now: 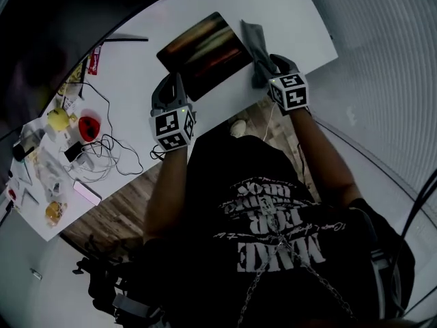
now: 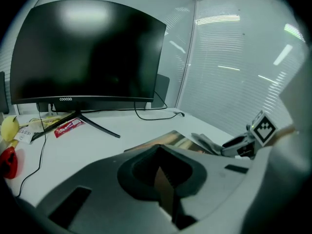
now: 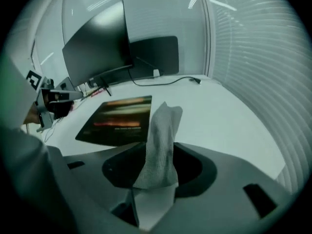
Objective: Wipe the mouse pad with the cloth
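The dark mouse pad [image 1: 203,50] lies on the white desk [image 1: 136,74], and the right gripper view shows the pad [image 3: 119,118] ahead and to the left. A grey cloth [image 1: 255,41] lies along the pad's right edge. My right gripper [image 1: 263,67] is shut on its near end, and in that gripper's view the cloth [image 3: 161,135] rises straight from between the jaws [image 3: 153,182]. My left gripper [image 1: 176,86] hovers at the pad's near left corner with nothing in it, jaws together [image 2: 163,182]. From there the pad [image 2: 165,139] and cloth [image 2: 207,141] lie just ahead.
A curved black monitor [image 2: 87,52] stands at the desk's far side with a red packet [image 2: 68,126] by its foot. Cables, a yellow object [image 1: 58,119] and a red one [image 1: 89,125] clutter the left end. The desk's front edge runs just under both grippers.
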Tool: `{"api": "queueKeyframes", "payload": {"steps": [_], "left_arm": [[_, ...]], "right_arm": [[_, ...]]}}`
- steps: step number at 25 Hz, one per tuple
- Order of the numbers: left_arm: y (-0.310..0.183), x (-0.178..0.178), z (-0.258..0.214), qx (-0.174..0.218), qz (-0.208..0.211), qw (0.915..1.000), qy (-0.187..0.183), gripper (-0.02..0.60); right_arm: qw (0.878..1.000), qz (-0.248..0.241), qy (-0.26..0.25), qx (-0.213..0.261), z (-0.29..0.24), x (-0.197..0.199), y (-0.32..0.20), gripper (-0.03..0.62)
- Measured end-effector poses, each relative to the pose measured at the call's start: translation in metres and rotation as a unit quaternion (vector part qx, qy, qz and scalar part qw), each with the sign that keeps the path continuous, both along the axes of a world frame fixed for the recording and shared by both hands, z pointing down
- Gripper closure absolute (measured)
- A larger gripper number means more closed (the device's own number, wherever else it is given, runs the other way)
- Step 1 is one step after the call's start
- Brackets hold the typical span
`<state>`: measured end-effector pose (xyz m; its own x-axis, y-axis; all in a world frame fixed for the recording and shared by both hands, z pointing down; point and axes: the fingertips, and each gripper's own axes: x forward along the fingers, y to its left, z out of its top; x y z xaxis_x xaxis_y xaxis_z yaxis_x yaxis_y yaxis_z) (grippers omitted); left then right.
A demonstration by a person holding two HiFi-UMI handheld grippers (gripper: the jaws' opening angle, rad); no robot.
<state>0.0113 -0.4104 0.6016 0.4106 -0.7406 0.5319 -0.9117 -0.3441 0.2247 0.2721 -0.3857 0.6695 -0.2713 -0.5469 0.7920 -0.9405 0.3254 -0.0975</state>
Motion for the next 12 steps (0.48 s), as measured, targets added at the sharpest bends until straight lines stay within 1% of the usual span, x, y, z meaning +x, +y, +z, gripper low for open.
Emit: {"api": "queueKeyframes", "payload": {"steps": [2, 3, 4, 5, 6, 9, 12], "left_arm": [[-0.003, -0.007, 0.005, -0.006, -0.004, 1.0000, -0.002, 0.575], [-0.004, -0.011, 0.008, -0.009, -0.007, 0.9999, -0.003, 0.576], [-0.006, -0.015, 0.009, -0.011, -0.010, 0.9999, -0.003, 0.575], [-0.007, -0.019, 0.010, -0.012, -0.014, 0.9998, -0.002, 0.576], [-0.009, -0.023, 0.009, -0.012, -0.019, 0.9998, 0.000, 0.575], [-0.013, -0.033, 0.003, -0.008, -0.035, 0.9993, 0.007, 0.575], [-0.011, -0.046, 0.002, -0.010, -0.056, 0.9983, 0.009, 0.575]], "right_arm": [[0.999, -0.011, 0.026, -0.027, 0.016, 0.001, 0.002, 0.443], [0.999, -0.015, 0.037, -0.032, 0.019, 0.001, 0.001, 0.469], [0.998, -0.017, 0.048, -0.032, 0.018, 0.000, 0.000, 0.527], [0.998, -0.020, 0.056, -0.028, 0.015, -0.002, -0.003, 0.572], [0.998, -0.024, 0.056, -0.019, 0.009, -0.007, -0.007, 0.576], [0.998, -0.056, 0.028, 0.024, -0.022, -0.040, -0.024, 0.577], [0.992, -0.118, -0.016, 0.046, -0.049, -0.105, -0.041, 0.577]]}}
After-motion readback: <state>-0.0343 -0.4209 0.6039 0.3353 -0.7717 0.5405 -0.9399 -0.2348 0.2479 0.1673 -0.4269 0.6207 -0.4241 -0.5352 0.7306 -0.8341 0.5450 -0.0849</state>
